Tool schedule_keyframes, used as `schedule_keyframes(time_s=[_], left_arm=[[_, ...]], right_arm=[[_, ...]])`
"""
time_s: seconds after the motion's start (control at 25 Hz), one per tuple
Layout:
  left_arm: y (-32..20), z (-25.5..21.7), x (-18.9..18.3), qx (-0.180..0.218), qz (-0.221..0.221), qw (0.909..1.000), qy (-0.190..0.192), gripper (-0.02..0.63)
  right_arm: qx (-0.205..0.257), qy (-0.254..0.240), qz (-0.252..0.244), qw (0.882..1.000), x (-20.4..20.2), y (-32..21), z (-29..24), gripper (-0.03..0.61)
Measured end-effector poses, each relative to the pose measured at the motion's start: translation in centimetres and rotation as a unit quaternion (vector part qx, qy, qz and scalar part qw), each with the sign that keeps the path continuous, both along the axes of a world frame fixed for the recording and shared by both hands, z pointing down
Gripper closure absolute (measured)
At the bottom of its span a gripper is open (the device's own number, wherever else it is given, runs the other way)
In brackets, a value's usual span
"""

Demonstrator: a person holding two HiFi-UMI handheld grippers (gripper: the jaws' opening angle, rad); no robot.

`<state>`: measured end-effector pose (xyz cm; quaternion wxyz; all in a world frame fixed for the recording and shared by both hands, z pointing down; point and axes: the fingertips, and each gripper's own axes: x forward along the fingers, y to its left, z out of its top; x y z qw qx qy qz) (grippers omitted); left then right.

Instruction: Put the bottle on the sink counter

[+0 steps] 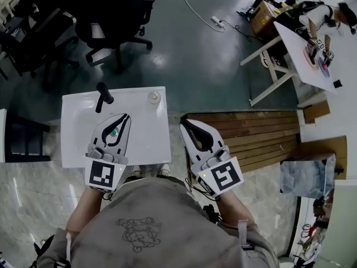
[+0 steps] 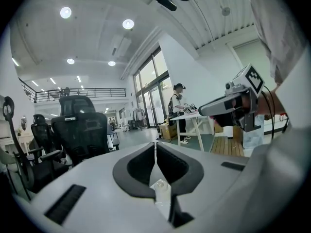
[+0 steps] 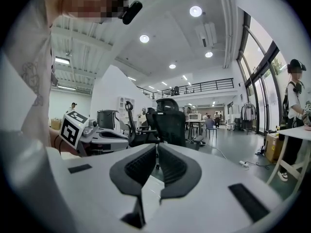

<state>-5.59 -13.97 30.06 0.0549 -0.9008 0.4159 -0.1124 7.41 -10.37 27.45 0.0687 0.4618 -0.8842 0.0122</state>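
left gripper (image 1: 125, 117): clenched, empty, over the counter (image 1: 78, 108) | right gripper (image 1: 184, 124): clenched, empty, off its right edge | bottle (image 1: 154, 97): upright at the counter's back right corner, ahead between both jaws, left slightly nearer; seemingly already placed

A glossy dark green floor (image 1: 189, 54) spreads out. Black office chairs (image 1: 111, 15) stand at eleven o'clock, a white table (image 1: 298, 43) at two, wooden decking (image 1: 251, 133) at three. Round ceiling lights (image 2: 128, 24) glow above tall windows (image 2: 150, 98).
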Motion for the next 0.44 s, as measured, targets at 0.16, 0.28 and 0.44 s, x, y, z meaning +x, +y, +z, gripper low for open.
schedule_keyframes(time_s=[0.16, 0.28, 0.44], left_arm=[[-0.04, 0.09, 0.03, 0.008, 0.004, 1.0000, -0.002, 0.588], [-0.04, 0.08, 0.20, -0.001, 0.001, 1.0000, 0.001, 0.588], [0.21, -0.24, 0.22, -0.005, -0.003, 1.0000, 0.004, 0.588]], right_arm=[[0.002, 0.000, 0.000, 1.000, -0.06, 0.07, -0.15, 0.540], [0.002, -0.001, 0.000, 1.000, -0.22, 0.24, -0.06, 0.539], [0.001, -0.005, -0.002, 1.000, -0.84, 0.55, 0.03, 0.540]])
